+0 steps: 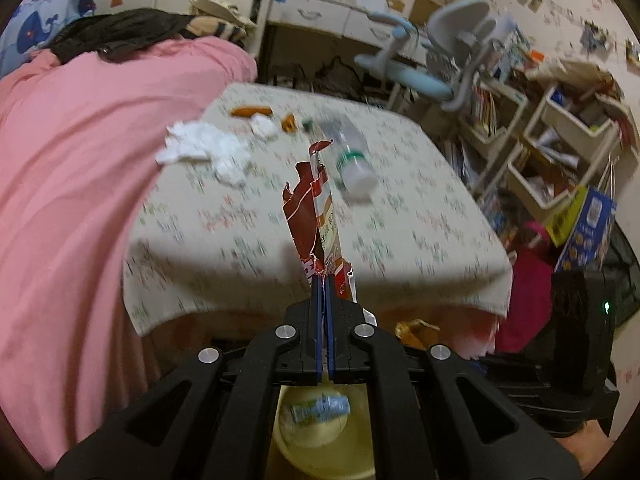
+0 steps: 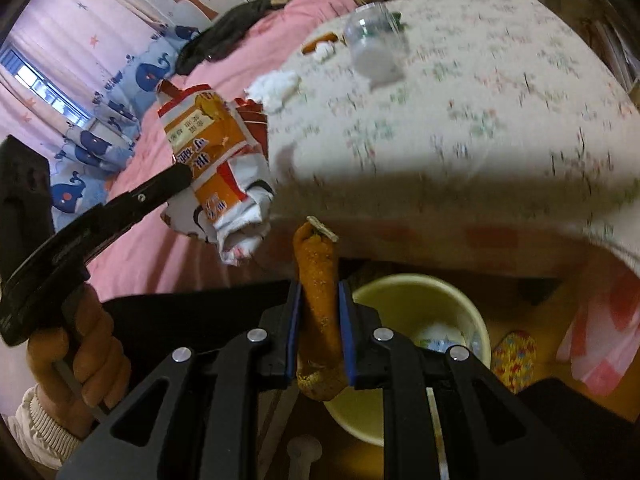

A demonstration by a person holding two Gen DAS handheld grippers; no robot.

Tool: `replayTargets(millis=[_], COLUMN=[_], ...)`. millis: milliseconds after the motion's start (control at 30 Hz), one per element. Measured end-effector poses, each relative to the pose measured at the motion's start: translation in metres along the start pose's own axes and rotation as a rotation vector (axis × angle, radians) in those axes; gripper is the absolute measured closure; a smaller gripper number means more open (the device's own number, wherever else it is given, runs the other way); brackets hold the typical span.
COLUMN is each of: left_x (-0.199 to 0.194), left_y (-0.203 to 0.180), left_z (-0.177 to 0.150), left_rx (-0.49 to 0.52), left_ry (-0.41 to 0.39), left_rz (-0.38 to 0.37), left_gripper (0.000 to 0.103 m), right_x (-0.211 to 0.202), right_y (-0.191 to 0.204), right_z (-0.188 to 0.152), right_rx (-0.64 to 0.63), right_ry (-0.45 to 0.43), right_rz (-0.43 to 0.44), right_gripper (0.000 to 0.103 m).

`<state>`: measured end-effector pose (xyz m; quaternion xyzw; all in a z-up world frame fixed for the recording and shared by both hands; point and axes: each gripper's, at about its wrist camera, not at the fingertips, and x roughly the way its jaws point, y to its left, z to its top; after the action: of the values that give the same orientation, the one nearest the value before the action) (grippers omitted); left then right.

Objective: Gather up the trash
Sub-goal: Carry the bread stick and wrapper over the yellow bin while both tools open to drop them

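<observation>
My left gripper (image 1: 323, 280) is shut on a torn red and orange snack wrapper (image 1: 314, 208), which sticks up above the table's front edge; the right wrist view shows the same wrapper (image 2: 212, 160) in that gripper (image 2: 182, 178). My right gripper (image 2: 318, 292) is shut on an orange crumbed food stick (image 2: 318, 280) with a wooden end. Below both sits a pale yellow bin (image 2: 404, 286), also under my left gripper as the bin (image 1: 320, 440), with a crushed bottle (image 1: 320, 408) inside. On the table lie crumpled white tissues (image 1: 200, 146), a clear plastic bottle (image 1: 350, 156) and small orange scraps (image 1: 252, 112).
The table wears a floral cloth (image 1: 420, 208) and stands against a bed with a pink blanket (image 1: 68, 168). A desk chair (image 1: 452, 52) and toy shelves (image 1: 560, 136) stand to the right. A black box with a green light (image 1: 588, 320) sits on the floor.
</observation>
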<state>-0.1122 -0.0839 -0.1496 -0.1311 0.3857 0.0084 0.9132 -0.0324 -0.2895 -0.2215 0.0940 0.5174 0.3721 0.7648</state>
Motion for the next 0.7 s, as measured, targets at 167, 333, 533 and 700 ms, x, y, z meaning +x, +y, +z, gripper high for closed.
replayTargets(millis=[167,333,533,700], left_x=[0.010,0.025,0.039,0.033], left_y=[-0.009,-0.017,-0.022,-0.018], left_z=[-0.018,-0.032,-0.043,-0.038], left_rx=[0.027,0.065,0.084,0.058], left_ry=[0.070,0.163,0.248,0.213], left_rz=[0.011,0.016,0.024,0.031], left_gripper=[0.101,0.101,0.087,0.065], right_x=[0.007,0.015,0.014,0.007], right_y=[-0.002,-0.010,-0.027,-0.034], right_z=[-0.009,-0.016,-0.019,-0.020], right_rx=[0.006,0.029,0.070,0.084], right_ry=[0.042,0.097,0.120,0.095], right_rz=[-0.038,-0.078,-0.122,-0.128], right_gripper=[0.083,0.079,0.059,0.055])
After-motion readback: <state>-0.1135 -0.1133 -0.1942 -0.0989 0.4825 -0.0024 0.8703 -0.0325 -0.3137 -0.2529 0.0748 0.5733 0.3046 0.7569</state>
